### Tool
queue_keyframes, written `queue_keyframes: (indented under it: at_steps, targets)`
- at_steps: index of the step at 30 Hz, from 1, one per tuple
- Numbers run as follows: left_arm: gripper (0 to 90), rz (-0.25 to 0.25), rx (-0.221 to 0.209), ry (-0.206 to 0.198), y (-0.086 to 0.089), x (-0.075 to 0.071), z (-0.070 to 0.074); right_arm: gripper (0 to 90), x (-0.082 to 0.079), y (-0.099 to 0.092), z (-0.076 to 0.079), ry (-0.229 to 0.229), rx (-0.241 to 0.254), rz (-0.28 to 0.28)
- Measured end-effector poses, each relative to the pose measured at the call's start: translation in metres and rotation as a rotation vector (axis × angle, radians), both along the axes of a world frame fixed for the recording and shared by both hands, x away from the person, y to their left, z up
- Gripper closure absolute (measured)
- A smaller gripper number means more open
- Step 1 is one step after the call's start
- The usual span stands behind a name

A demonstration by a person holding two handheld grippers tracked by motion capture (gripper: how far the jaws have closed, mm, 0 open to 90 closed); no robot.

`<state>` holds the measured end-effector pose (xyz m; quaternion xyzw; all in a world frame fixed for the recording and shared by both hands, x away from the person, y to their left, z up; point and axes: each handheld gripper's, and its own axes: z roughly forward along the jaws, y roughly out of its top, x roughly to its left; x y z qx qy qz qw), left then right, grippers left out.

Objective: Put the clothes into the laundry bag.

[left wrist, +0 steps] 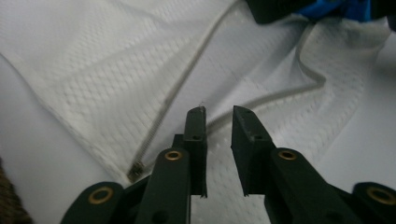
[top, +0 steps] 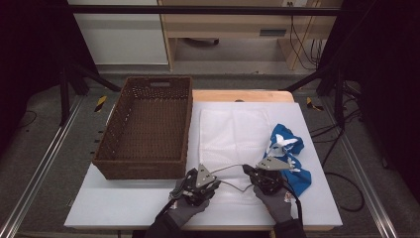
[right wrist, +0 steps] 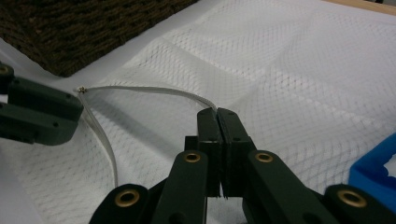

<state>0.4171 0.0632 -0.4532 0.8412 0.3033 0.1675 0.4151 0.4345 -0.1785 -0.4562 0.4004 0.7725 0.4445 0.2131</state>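
Pinching the white mesh bag's [top: 233, 134] zipper edge, the right hand-held gripper [right wrist: 217, 114] is closed; the left hand-held gripper [left wrist: 219, 116] gapes narrowly.

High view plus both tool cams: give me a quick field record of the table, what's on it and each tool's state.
table: white top
basket: brown wicker, empty, left half of the table
mesh bag: white, flat at centre, zipper edge lifted
blue cloth: crumpled, right of the mesh bag
left tool: jaws apart over the mesh, nothing between them
right tool: jaws shut on the zipper edge
hands: grey gloves, at the near edge
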Motion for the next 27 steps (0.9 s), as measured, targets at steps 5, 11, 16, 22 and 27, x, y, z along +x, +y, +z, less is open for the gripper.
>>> queue_keyframes:
  at_steps: [5, 11, 16, 22, 27]
  targets:
    - [64.9, 0.02, -0.038, -0.028, 0.0, 0.01, 0.017, 89.0, 0.0, 0.0, 0.001, -0.002, 0.004, 0.008]
    - [54.9, -0.001, -0.003, -0.042, -0.02, 0.023, 0.023, 89.3, 0.0, -0.002, 0.006, -0.018, 0.013, 0.009]
    - [51.8, -0.021, 0.04, -0.044, -0.036, 0.034, 0.02, 89.3, 0.001, -0.005, 0.011, -0.029, 0.024, 0.013]
    - [52.2, -0.048, 0.078, -0.022, -0.05, 0.044, 0.009, 89.2, 0.001, -0.006, 0.011, -0.032, 0.026, 0.018]
    - [61.5, -0.045, 0.078, -0.022, -0.052, 0.045, 0.006, 89.2, 0.001, -0.006, 0.011, -0.031, 0.028, 0.021]
